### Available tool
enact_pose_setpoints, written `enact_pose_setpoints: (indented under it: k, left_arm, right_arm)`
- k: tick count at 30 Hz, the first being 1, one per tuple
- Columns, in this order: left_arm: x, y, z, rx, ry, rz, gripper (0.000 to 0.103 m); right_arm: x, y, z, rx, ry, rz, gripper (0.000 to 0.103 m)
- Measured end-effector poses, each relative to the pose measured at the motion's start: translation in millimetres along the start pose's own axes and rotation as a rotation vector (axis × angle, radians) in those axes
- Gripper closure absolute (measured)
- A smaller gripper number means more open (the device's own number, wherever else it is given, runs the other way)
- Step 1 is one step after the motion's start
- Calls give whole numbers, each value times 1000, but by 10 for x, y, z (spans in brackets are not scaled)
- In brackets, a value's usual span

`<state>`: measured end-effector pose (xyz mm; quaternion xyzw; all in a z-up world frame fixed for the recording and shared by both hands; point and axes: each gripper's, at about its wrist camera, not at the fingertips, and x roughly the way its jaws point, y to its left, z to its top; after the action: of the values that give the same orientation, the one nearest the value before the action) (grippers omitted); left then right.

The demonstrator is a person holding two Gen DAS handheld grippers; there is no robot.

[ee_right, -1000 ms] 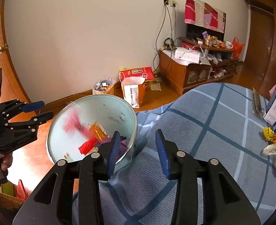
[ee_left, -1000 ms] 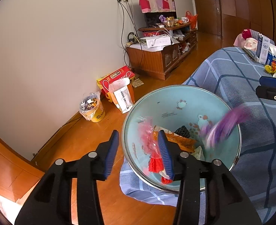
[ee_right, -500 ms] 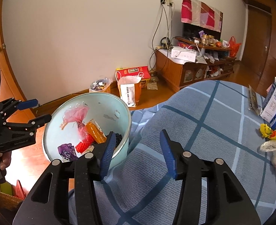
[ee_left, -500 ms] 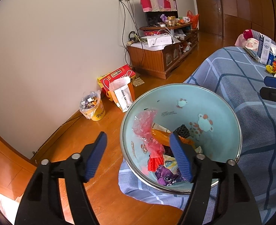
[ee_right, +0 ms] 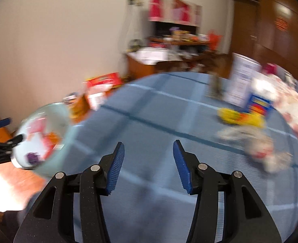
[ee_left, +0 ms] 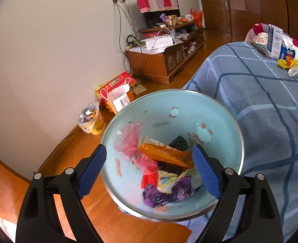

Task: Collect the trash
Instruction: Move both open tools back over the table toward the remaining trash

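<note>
A light blue trash bin (ee_left: 181, 99) leans at the edge of the blue checked bed (ee_left: 266, 105). It holds a pink bag (ee_left: 128, 141), an orange wrapper (ee_left: 163, 154), a purple wrapper (ee_left: 161, 194) and other scraps. My left gripper (ee_left: 150, 171) is open wide over the bin mouth, holding nothing. My right gripper (ee_right: 148, 166) is open and empty above the bed; that view is blurred. The bin (ee_right: 62, 119) shows at its left. A yellow wrapper (ee_right: 240, 118) and a crumpled clear bag (ee_right: 260, 149) lie on the bed to its right, and also show in the left wrist view, wrapper (ee_left: 287, 62).
A white and blue carton (ee_left: 275, 40) stands at the far end of the bed. On the wooden floor by the wall stand a small lined bucket (ee_left: 91, 119), a red box (ee_left: 116, 85) and a low wooden cabinet (ee_left: 165, 58).
My left gripper opened wide, and the pink bag and purple wrapper dropped into the bin. My right gripper swung right, away from the bin toward the trash on the bed.
</note>
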<state>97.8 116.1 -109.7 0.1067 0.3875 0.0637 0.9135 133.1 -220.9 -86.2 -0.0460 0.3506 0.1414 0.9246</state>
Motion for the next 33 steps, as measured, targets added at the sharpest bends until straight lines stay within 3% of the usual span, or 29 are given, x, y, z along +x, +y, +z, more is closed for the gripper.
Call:
enact_pose_setpoints:
  k: [6, 10, 17, 24, 27, 33]
  left_arm:
    - [83, -210, 153, 13, -10, -8, 17]
    - [96, -356, 249, 26, -18, -20, 16]
    - [47, -609, 404, 73, -44, -48, 16]
    - [6, -743, 465, 103, -55, -64, 15]
    - [11, -770, 475, 106, -53, -68, 15]
    - [-10, -934, 604, 120, -66, -88, 15]
  right_arm:
    - [-98, -1181, -127, 165, 15, -254, 48]
    - [-63, -1656, -212, 246, 46, -316, 48]
    - [105, -1876, -362, 270, 129, -264, 49]
    - [96, -1846, -428, 253, 144, -200, 87]
    - [67, -1810, -422, 254, 135, -185, 93]
    - [-200, -1829, -385, 281, 60, -179, 94]
